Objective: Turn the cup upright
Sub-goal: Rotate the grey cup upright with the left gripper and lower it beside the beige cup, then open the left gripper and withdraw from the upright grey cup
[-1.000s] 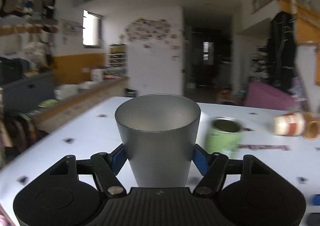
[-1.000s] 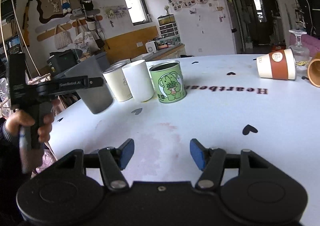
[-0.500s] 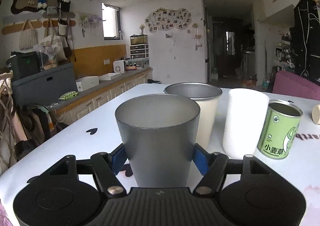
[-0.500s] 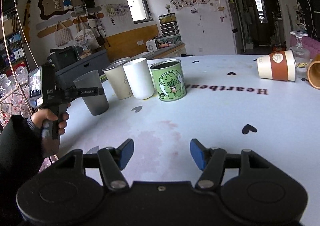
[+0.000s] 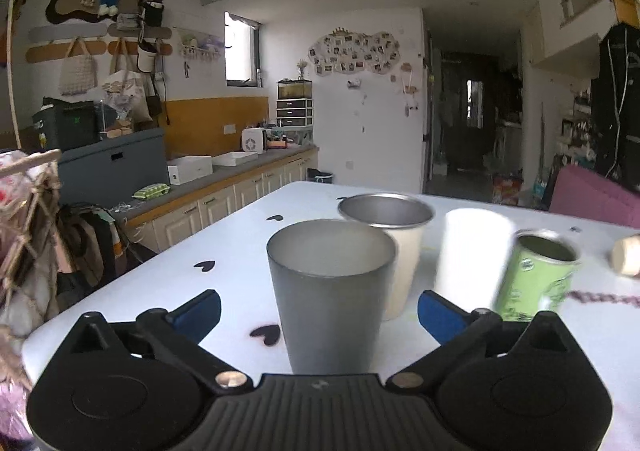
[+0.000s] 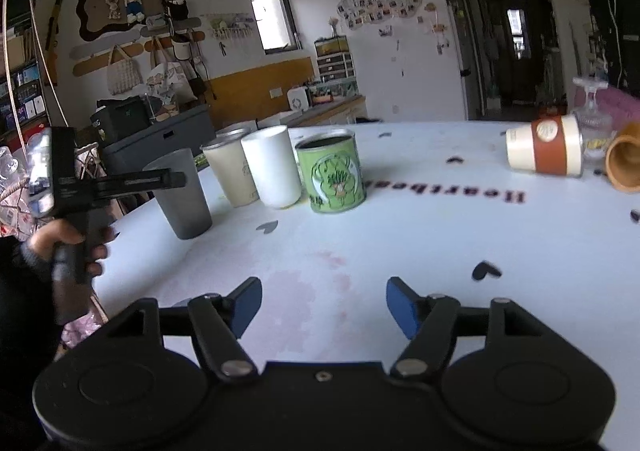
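A dark grey cup [image 5: 332,295] stands upright on the white table [image 5: 224,279], at the left end of a row of upright cups. My left gripper [image 5: 320,311] is open, its blue fingertips [image 5: 196,311] spread apart on either side of the cup without touching it. The grey cup also shows in the right wrist view [image 6: 182,193], with the left gripper [image 6: 120,183] beside it. My right gripper [image 6: 322,309] is open and empty, low over the table's near part.
A cream cup [image 6: 232,173], a white cup [image 6: 272,167] and a green tin [image 6: 332,171] stand in the row. A paper cup with a brown sleeve [image 6: 546,151] and an orange cup [image 6: 626,161] lie on their sides at right, by a glass [image 6: 592,111].
My left gripper set the grey cup down upright at the row's left end, then opened and drew back from it. My right gripper stayed still.
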Demonstrator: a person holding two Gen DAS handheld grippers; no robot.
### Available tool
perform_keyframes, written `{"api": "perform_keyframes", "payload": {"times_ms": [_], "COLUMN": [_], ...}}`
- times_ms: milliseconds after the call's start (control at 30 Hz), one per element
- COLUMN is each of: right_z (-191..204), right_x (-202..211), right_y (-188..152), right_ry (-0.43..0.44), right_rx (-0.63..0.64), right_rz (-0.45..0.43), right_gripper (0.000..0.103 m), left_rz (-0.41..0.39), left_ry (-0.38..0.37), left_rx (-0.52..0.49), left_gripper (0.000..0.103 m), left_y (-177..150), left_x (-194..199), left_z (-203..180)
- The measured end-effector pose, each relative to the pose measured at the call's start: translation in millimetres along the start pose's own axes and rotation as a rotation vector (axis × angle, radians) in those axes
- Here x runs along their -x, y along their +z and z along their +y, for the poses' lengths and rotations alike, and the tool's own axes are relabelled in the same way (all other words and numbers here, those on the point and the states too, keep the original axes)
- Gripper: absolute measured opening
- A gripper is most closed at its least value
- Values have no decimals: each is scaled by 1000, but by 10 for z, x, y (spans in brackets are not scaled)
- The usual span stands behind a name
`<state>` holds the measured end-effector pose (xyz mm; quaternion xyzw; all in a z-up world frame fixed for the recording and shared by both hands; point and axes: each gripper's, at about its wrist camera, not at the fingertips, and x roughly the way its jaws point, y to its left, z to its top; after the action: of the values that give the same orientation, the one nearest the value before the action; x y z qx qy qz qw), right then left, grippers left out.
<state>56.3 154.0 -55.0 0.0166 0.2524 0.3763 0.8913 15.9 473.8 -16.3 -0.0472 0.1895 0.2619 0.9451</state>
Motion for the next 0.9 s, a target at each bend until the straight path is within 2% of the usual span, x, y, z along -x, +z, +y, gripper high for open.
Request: {"api": "perform_keyframes", "payload": {"times_ms": [200, 367, 533, 633, 733, 800, 900], "right_z": [-4, 22, 64, 88, 77, 68, 48], "right_x": [155, 243, 274, 250, 236, 242, 254], "right_y": [122, 179, 168, 142, 126, 122, 114], "right_ry": [-26, -55, -77, -119, -139, -151, -170], "right_rx": [21, 38, 65, 90, 92, 86, 83], "right_rz": [-64, -99, -107, -102, -94, -92, -92], "right_gripper": [77, 81, 89, 92, 94, 98, 99], "left_rz": [-17, -4, 3, 23, 25, 26, 39], "left_ry": [-22, -79, -114, -142, -151, -155, -164], "left_rx": [-23, -31, -45, -60, -70, -79, -76], "left_gripper": [103, 103, 103, 103, 103, 103, 103], "left_y": [-18, -119, -242, -310, -382, -430, -475], "left_x": [610, 894, 1064, 1105, 1163, 1194, 1209], "left_z": [-158, -323, -467, -534, -594, -642, -667]}}
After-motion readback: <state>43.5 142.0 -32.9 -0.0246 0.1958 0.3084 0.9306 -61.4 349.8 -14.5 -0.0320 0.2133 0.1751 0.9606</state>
